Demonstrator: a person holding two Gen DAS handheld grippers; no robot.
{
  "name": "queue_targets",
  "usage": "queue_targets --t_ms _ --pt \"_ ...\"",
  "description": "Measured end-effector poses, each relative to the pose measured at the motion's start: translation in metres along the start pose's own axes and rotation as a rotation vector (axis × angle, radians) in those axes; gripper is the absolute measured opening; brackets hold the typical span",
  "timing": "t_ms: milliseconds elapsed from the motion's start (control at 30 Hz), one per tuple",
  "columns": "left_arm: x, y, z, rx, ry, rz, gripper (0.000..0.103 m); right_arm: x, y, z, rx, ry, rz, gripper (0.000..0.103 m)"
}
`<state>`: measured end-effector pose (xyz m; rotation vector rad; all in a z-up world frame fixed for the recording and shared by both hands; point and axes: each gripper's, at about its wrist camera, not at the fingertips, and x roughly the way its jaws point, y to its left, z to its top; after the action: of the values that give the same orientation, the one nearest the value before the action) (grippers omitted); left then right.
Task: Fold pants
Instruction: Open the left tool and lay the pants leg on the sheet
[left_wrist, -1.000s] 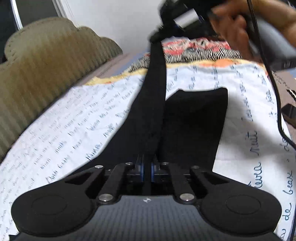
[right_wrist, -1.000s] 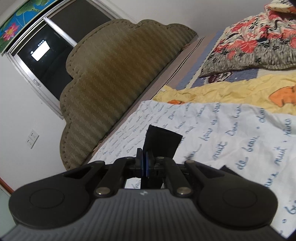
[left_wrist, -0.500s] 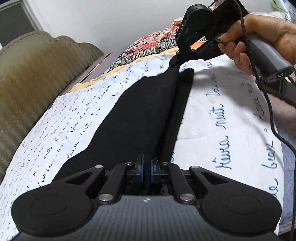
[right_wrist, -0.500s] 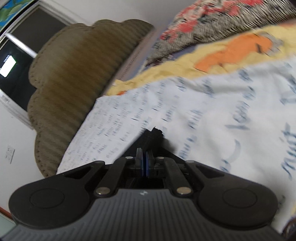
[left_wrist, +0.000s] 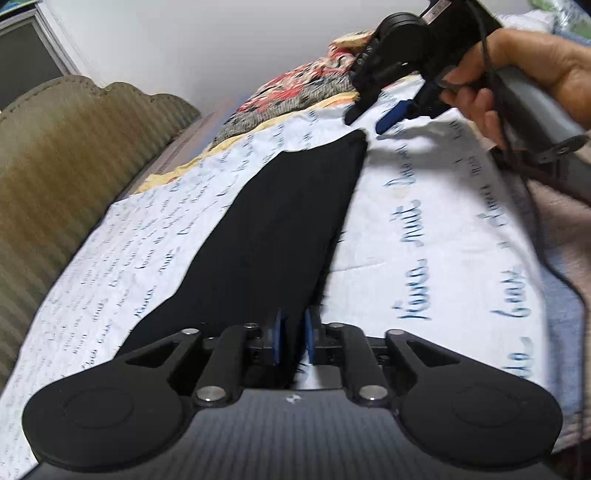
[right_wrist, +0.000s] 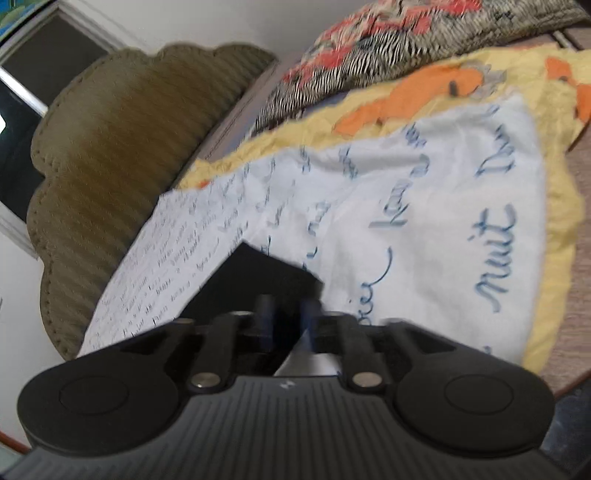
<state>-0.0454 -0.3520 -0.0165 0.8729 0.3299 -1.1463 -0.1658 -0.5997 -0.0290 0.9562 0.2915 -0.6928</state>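
Pants (left_wrist: 273, 236) lie flat on the bed, on a white sheet (left_wrist: 436, 236) with blue script — one long black strip, so the lengthwise fold, leg over leg, looks done. Judging from that, the step in hand is letting go; next comes gripping one end and carrying it across to the other to halve the length. The left claw (left_wrist: 293, 341) sits at the near end with its blue pads a little apart, straddling the cloth edge but not pinching it. The right claw (left_wrist: 373, 120), in the person's hand (left_wrist: 524, 70), hangs just past the far end, parted and empty. A headboard (left_wrist: 74, 158) flanks the bed.
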Motion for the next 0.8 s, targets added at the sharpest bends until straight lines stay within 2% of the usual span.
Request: queue_targets --t_ms 33,67,133,167,200,333,467,667,800 --pt "-0.007 -0.001 0.0 -0.008 -0.012 -0.015 0.026 -0.005 0.0 0.002 -0.009 -0.013 -0.009 0.035" --pt "-0.014 -0.002 0.0 -0.016 -0.029 -0.016 0.035 -0.01 0.0 0.003 -0.007 -0.025 -0.014 0.035" --pt "-0.033 -0.004 -0.003 -0.035 -0.079 0.016 0.048 -0.019 0.003 0.005 0.002 -0.037 -0.003 0.035" --pt "-0.043 -0.004 -0.006 -0.052 -0.103 0.037 0.057 -0.024 0.012 0.003 -0.034 -0.043 0.015 0.035" --pt "-0.053 -0.002 -0.011 -0.078 -0.122 0.062 0.062 -0.029 0.026 -0.001 -0.093 -0.043 0.039 0.035" --pt "-0.092 0.024 -0.038 -0.221 -0.119 0.153 0.064 -0.04 0.094 -0.035 -0.329 -0.015 0.161 0.035" --pt "-0.128 0.067 -0.078 -0.379 -0.052 0.264 0.064 -0.042 0.164 -0.09 -0.546 0.046 0.297 0.036" --pt "-0.181 0.117 -0.148 -0.538 0.086 0.505 0.064 -0.046 0.25 -0.21 -0.86 0.205 0.479 0.036" --pt "-0.219 0.15 -0.196 -0.655 0.179 0.698 0.064 -0.066 0.302 -0.308 -1.184 0.231 0.574 0.037"
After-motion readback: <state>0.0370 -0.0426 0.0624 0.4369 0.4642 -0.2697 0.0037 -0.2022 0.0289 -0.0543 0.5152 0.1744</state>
